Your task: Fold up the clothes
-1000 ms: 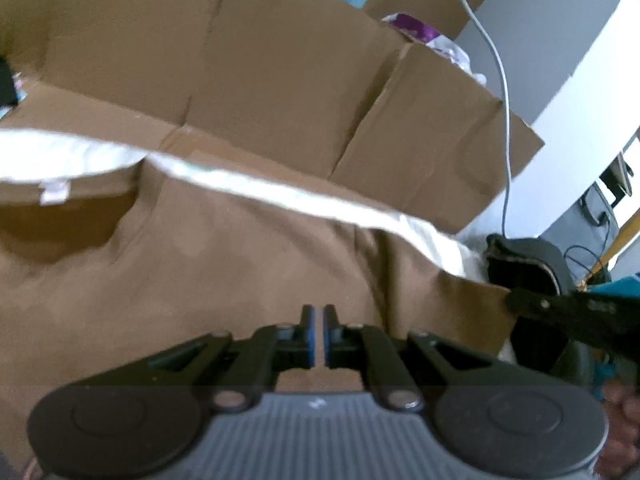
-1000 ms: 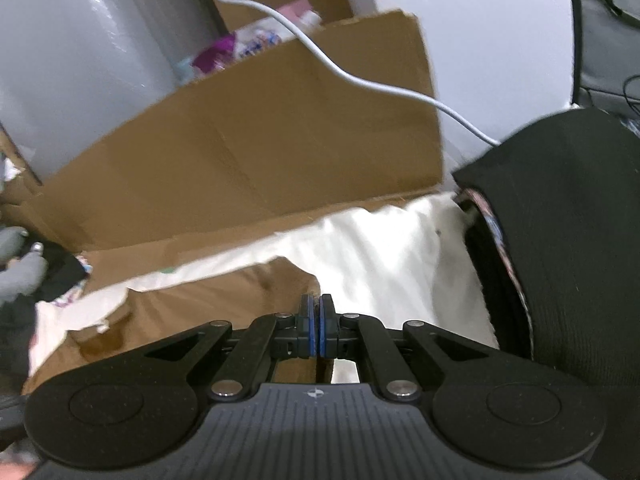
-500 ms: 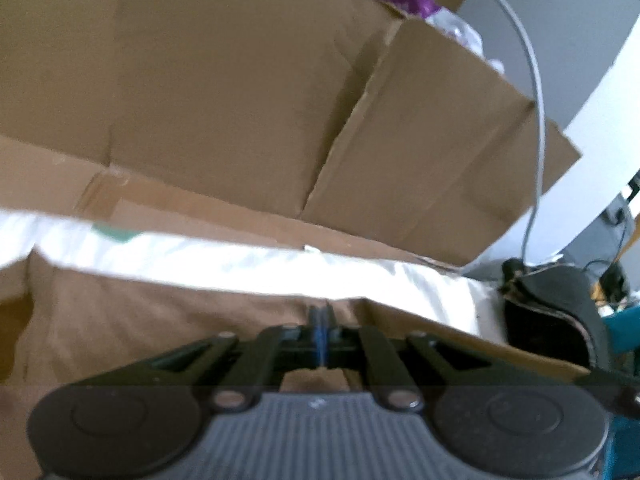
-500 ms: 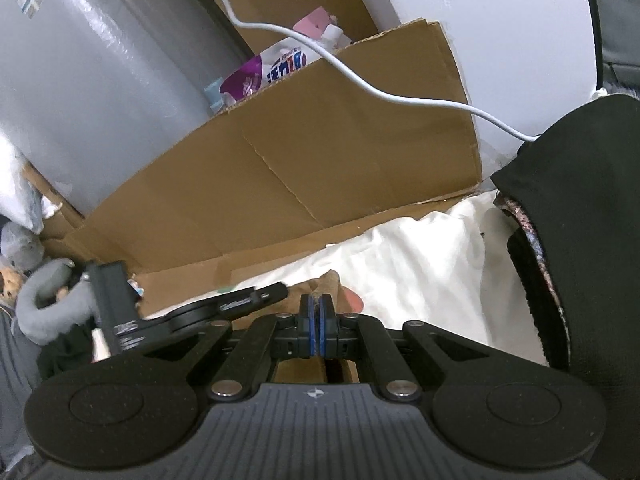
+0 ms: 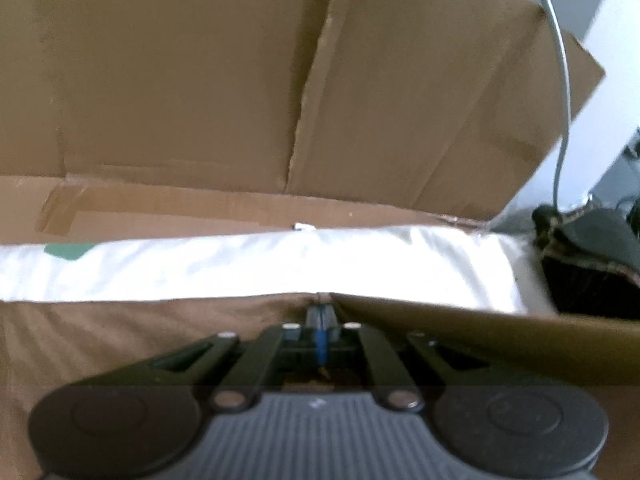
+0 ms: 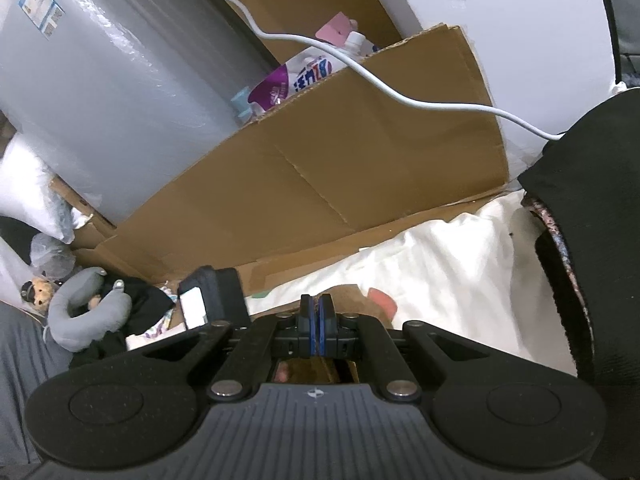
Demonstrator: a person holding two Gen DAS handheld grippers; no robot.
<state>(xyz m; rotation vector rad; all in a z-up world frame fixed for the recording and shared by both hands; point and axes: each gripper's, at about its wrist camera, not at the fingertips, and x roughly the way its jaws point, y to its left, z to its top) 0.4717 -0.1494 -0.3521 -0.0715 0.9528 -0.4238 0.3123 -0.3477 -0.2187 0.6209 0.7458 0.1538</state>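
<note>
Left wrist view shows the left tongs (image 5: 320, 322) pinched together on the far edge of a brown cotton garment (image 5: 120, 336), which lies across a white sheet (image 5: 256, 264) before a flattened cardboard panel (image 5: 200, 80). Seen from the right wrist, the right tongs (image 6: 316, 326) are also clamped on brown fabric, beside a black padded cushion (image 6: 592, 220) and under a white cable (image 6: 400, 96).

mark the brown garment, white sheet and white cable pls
brown garment (image 5: 140, 332), left wrist view, flat panel left of the jaws
white sheet (image 5: 280, 264), left wrist view, bright middle strip
white cable (image 6: 400, 98), right wrist view, mid-span over the cardboard
</note>
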